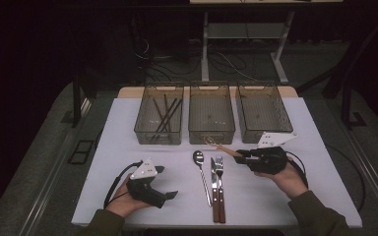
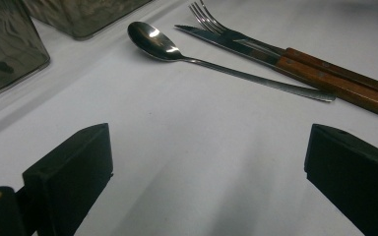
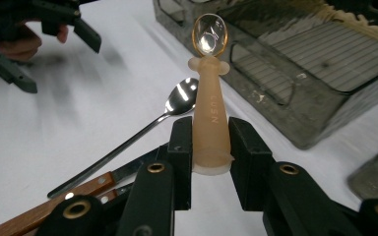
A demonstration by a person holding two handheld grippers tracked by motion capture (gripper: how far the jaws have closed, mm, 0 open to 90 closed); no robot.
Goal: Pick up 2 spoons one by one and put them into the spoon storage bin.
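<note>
Jaws of the right gripper (image 3: 210, 142) were clamped on a translucent peach plastic spoon (image 3: 210, 98), held above the desk (image 1: 256, 196) near the middle mesh basket (image 1: 211, 129); left gripper (image 2: 206, 172) jaws stood apart, empty. Judged step: carrying; next, lower into a basket.

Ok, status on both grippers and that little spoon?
Right gripper shut on small peach spoon, lifted near middle bin. Left gripper open, idle. Nothing in the way.
</note>
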